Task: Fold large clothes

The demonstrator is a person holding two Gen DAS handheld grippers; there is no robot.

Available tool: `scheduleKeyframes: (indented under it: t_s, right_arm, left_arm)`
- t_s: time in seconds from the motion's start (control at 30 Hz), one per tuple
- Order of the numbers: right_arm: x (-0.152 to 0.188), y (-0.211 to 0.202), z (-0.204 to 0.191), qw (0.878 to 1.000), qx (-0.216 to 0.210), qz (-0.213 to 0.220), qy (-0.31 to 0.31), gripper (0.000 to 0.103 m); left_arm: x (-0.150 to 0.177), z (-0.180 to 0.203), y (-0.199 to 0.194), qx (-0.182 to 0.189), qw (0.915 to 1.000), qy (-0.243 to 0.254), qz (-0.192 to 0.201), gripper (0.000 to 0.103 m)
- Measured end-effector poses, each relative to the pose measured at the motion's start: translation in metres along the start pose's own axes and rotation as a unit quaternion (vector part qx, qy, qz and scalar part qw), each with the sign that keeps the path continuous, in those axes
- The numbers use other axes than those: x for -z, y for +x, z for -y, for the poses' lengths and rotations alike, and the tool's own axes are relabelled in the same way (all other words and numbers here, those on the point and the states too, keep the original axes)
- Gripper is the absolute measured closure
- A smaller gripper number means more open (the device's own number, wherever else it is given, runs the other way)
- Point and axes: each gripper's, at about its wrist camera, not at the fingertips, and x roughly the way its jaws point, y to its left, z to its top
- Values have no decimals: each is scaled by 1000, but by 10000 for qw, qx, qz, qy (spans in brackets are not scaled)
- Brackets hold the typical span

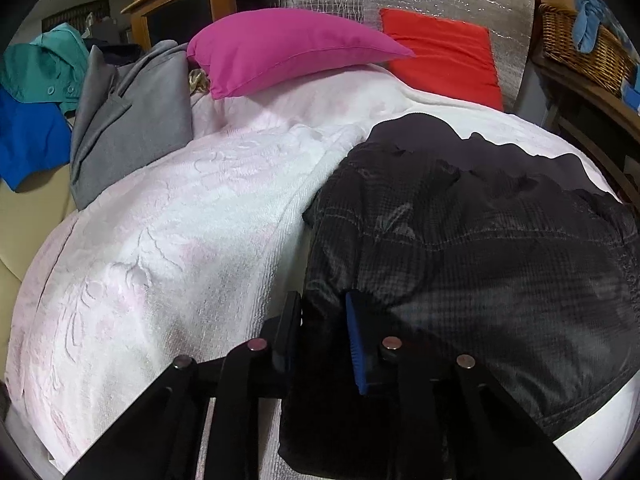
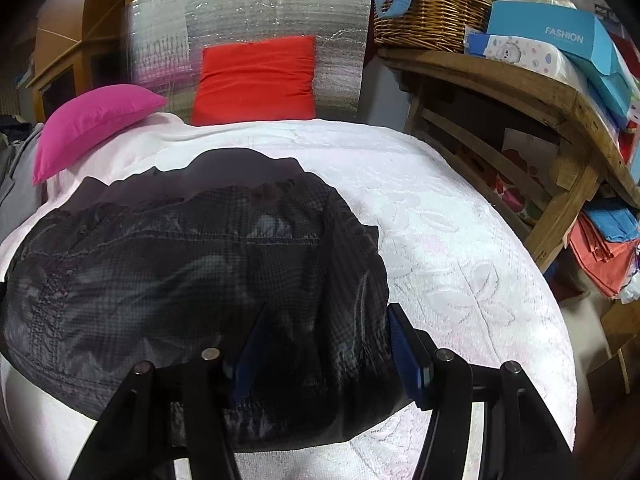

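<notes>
A dark checked quilted jacket (image 1: 480,248) lies bunched on the white embossed bedspread (image 1: 180,220). In the left wrist view my left gripper (image 1: 322,304) has its blue-padded fingers closed on the jacket's near left edge, with cloth between them. In the right wrist view the same jacket (image 2: 192,264) fills the left and middle. My right gripper (image 2: 326,316) stands wider, with the jacket's near right corner bunched between its fingers and held.
A magenta pillow (image 1: 288,48) and a red cushion (image 1: 444,56) lie at the bed's head against a silver foil panel (image 2: 260,16). Grey, teal and blue clothes (image 1: 128,120) are piled at the left. A wooden table (image 2: 520,88) with a wicker basket (image 2: 428,12) and boxes stands to the right.
</notes>
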Motion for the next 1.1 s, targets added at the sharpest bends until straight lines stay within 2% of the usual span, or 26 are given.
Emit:
scheduleKeyframes:
  t_s: [0.1,0.2,0.3,0.4,0.47,0.5,0.53,0.57,0.6,0.67,0.77,0.83,0.87,0.9,0.93,1.1]
  right_arm:
    - [0,1,-1,10000,9,-5,-42,42]
    - [0,7,-1,9999,44,-70,-101,51]
    - [4,26,4,9987,125,-484,1,53]
    - [0,20,15,9990,-11,-354,267,53]
    - [-2,6,24,9987,-35,-181,470,51]
    - [-3,-3,29,9983,-5,-79,584,49]
    - [-3,-14,35,9975,62,64,697,42]
    - [-3,-27,39,9963,127,257,813,38]
    - [-2,-39,43,9950,161,426,893,33]
    - [1,-69,44,9928,161,706,952,32]
    - [2,-112,36,9927,-51,873,836,32]
    - [1,-141,26,9920,-175,1005,745,30]
    - [0,-155,21,9913,-257,1077,708,26]
    - [-1,-175,12,9905,-367,1159,643,24]
    - [-1,-186,3,9900,-431,1203,591,23]
    - [2,-256,-35,9859,-772,1465,251,17]
  left_arm:
    - [1,5,6,-47,9998,154,-89,79]
    - [3,13,10,-243,9989,377,-113,79]
    - [4,15,7,-342,9984,441,-64,79]
    - [4,17,-11,-550,9972,494,84,79]
    - [3,18,-40,-694,9963,407,306,75]
    - [4,19,-54,-787,9954,344,436,63]
    - [4,18,-66,-834,9945,285,564,54]
    - [7,17,-90,-843,9930,169,814,37]
    - [9,17,-105,-828,9918,102,964,30]
    - [12,16,-146,-780,9882,-47,1320,28]
    - [6,21,-192,-841,9869,-198,1365,23]
    - [6,28,-225,-801,9842,-236,1564,23]
    - [7,31,-243,-797,9817,-220,1713,20]
    - [9,36,-259,-833,9797,-188,1813,12]
    - [10,40,-275,-873,9770,-134,1939,9]
    - [22,58,-346,-942,9600,39,2638,3]
